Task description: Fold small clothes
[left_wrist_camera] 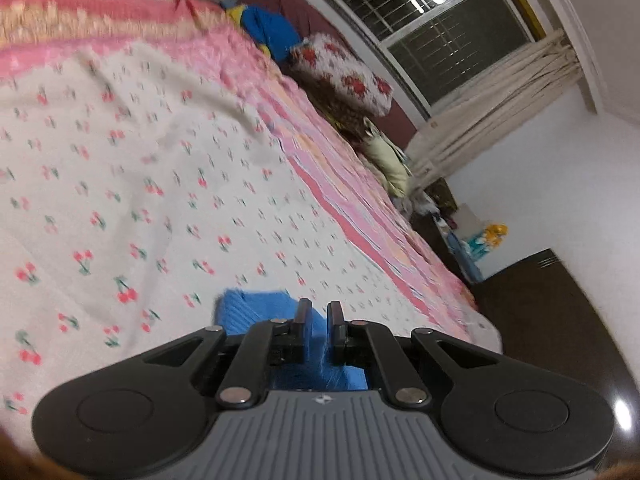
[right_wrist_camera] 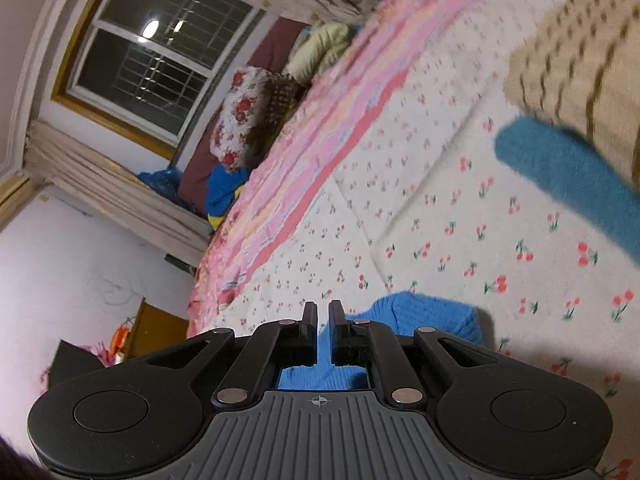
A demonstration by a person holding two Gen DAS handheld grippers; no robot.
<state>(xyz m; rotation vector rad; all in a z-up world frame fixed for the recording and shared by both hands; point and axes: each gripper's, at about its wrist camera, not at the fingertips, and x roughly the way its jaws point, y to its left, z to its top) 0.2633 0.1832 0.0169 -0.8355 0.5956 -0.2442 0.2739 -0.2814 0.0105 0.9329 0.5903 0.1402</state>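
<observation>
Two hand-held grippers are working over the bed [left_wrist_camera: 160, 168]. The left hand-held gripper [left_wrist_camera: 319, 316] and the right hand-held gripper [right_wrist_camera: 323, 314] are each pinching one blue knit garment [right_wrist_camera: 424, 312].

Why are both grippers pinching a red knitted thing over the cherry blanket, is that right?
Not quite: the knitted thing is blue, not red. The right wrist view shows it between the right gripper fingers, and the left wrist view shows the left gripper closed on blue knit too. It does hang over the cherry blanket.
</observation>
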